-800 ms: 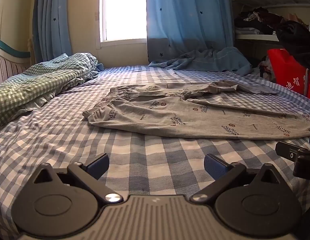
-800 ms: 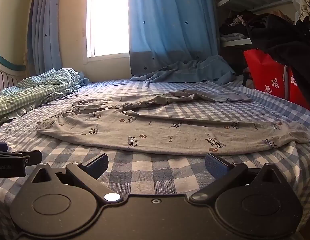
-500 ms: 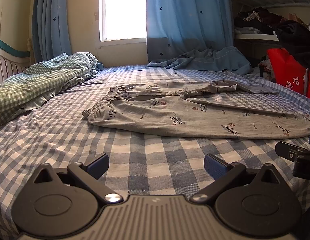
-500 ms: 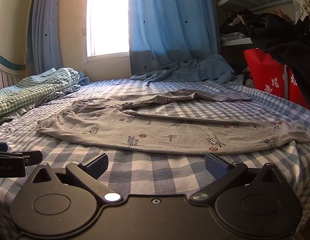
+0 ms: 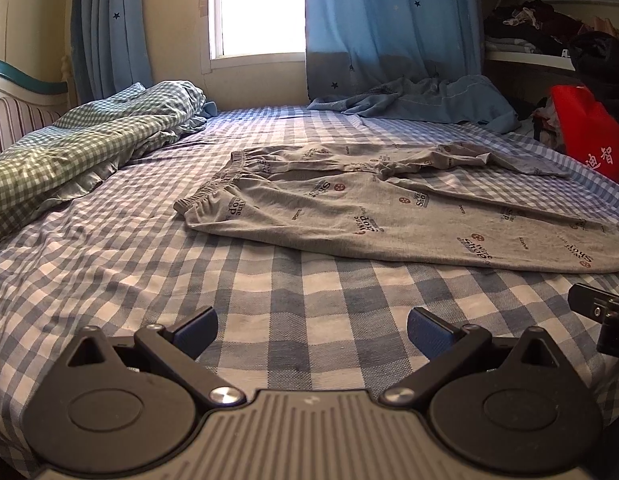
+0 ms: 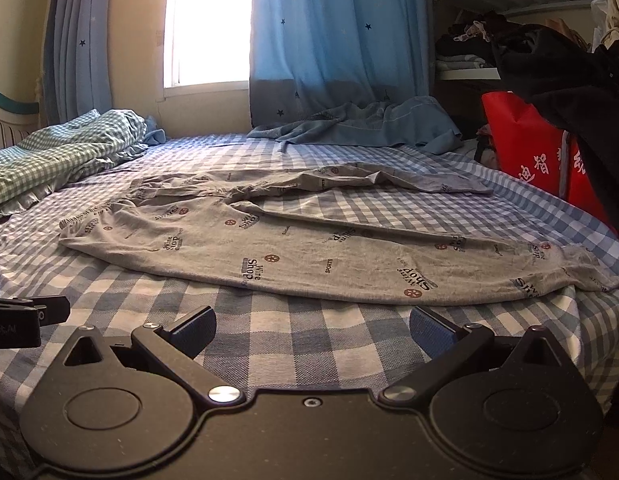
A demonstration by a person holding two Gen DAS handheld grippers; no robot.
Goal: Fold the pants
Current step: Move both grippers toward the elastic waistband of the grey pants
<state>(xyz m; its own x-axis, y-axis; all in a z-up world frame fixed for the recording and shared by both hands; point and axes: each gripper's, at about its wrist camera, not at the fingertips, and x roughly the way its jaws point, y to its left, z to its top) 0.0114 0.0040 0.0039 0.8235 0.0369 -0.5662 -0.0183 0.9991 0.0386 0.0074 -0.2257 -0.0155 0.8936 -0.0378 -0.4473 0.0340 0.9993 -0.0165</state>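
Grey printed pants (image 5: 349,208) lie spread on the blue checked bed (image 5: 269,300), waistband to the left, both legs running right; they also show in the right wrist view (image 6: 269,248). My left gripper (image 5: 311,330) is open and empty, low over the sheet in front of the waistband side. My right gripper (image 6: 313,330) is open and empty, in front of the near leg. Each gripper's body shows at the edge of the other's view.
A green checked quilt (image 5: 69,144) is bunched at the left. A blue cloth (image 5: 421,96) lies at the far end under the curtains. A red bag (image 6: 541,160) and shelves with dark clothes stand at the right, beside the bed edge.
Both grippers have shifted very slightly; the pants look a touch nearer. Nothing has been taken hold of.
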